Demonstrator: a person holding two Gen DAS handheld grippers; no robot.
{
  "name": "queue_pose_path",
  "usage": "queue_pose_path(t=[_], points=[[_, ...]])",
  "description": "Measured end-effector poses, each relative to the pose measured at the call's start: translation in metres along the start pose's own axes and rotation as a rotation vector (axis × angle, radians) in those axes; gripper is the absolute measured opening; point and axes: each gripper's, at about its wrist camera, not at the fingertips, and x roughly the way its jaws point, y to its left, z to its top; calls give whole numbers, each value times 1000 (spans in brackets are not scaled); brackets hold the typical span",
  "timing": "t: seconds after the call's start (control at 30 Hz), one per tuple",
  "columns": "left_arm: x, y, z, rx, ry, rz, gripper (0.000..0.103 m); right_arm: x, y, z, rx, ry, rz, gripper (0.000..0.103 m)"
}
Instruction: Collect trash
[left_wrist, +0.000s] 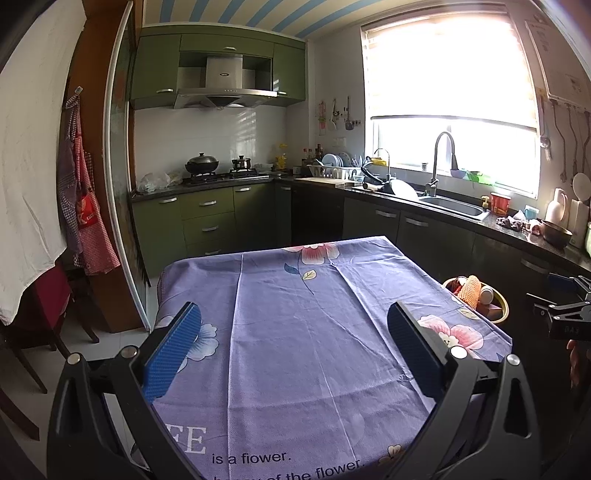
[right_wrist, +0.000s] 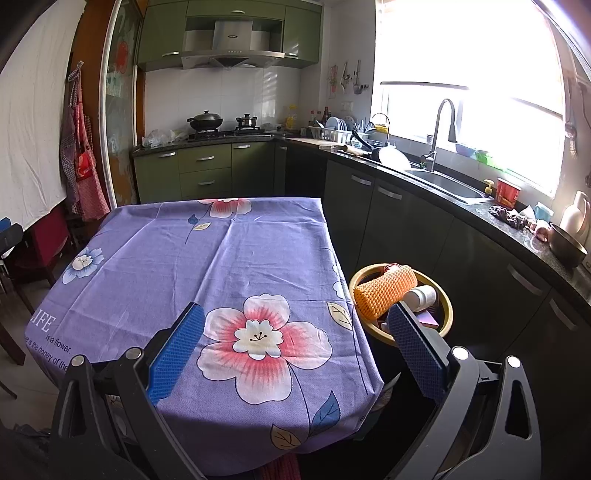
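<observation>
A round yellow bin (right_wrist: 448, 308) stands on the floor right of the table, holding an orange knitted piece (right_wrist: 384, 290), a white bottle (right_wrist: 421, 295) and other scraps. The same yellow bin (left_wrist: 500, 308) shows at the table's right edge in the left wrist view. My left gripper (left_wrist: 294, 314) hovers open above the purple flowered tablecloth (left_wrist: 295, 332), nothing between its blue pads. My right gripper (right_wrist: 296, 315) is open too, over the table's near right part, its right finger (right_wrist: 417, 343) in front of the bin. The cloth (right_wrist: 207, 266) carries no loose items.
Dark kitchen cabinets and a counter with a sink (right_wrist: 450, 186) run along the right. A stove with pots (left_wrist: 221, 170) is at the back. Aprons (left_wrist: 85, 221) hang at left beside a dark wooden chair (left_wrist: 26, 350). The right gripper's frame (left_wrist: 565, 317) shows at the right edge.
</observation>
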Motion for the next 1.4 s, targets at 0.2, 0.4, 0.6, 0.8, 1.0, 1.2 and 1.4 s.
queue_pose_path(t=[0.2,0.4,0.6,0.8,1.0,1.2,1.4], points=[[0,-2,1,5,0,-2,96,1,0,-1,1,0,1,98],[0,-2,2,2,-1,-12,96,0,-1,0,0,1,1,98],[1,-1,3,-2,3,-23,96,1,-1,0,2,1,0,98],[2,-1,3,-5,9,-28,96,1,0,-1,1,2,2,98],[4,-2,3,-2,11,-26,96,3,1,-3,3,6,2,98],[6,-6,1,4,16,-31,96,5,2,-3,3,13,3,98],[10,-6,1,-5,27,-56,96,7,1,-3,8,16,3,98]])
